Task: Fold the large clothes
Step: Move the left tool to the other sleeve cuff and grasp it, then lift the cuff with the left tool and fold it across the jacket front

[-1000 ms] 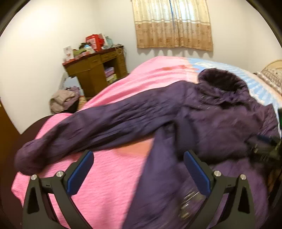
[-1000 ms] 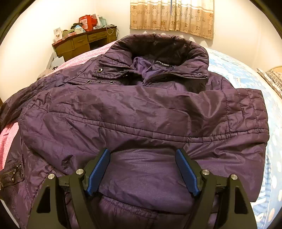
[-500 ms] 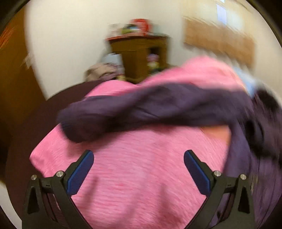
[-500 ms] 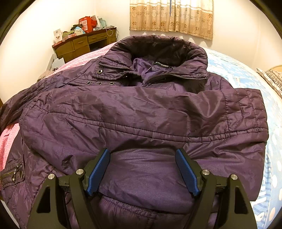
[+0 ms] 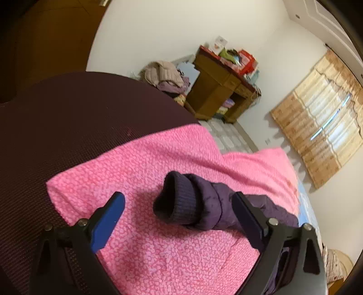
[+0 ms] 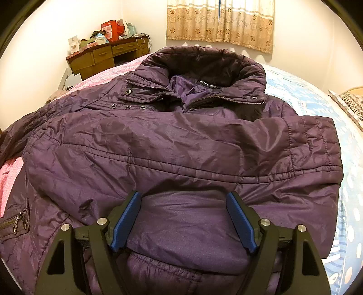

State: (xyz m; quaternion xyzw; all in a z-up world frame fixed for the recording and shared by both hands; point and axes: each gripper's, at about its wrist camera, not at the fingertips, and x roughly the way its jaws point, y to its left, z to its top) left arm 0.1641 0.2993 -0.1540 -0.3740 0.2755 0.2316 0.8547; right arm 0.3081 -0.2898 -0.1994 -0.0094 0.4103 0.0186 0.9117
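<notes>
A purple padded jacket (image 6: 170, 136) lies front up on the bed, collar towards the window, its right sleeve folded across the chest. My right gripper (image 6: 182, 197) sits at the near hem, and a thick fold of that sleeve fills the space from pad to pad. In the left wrist view the other sleeve stretches over the pink blanket (image 5: 147, 163), and its dark knit cuff (image 5: 179, 204) lies between the jaws of my left gripper (image 5: 177, 195). Those jaws are closing, and the pads are still apart from the cuff.
A dark brown mesh surface (image 5: 68, 127) borders the blanket on the left. A wooden desk (image 5: 217, 90) with clutter and a pile of clothes (image 5: 163, 72) stand by the wall. A blue patterned sheet (image 6: 317, 102) covers the bed's right side under the curtained window (image 6: 217, 20).
My left gripper has swept left along the outstretched sleeve and rolled, so the cuff now lies between its jaws. The right gripper and the jacket body have stayed still.
</notes>
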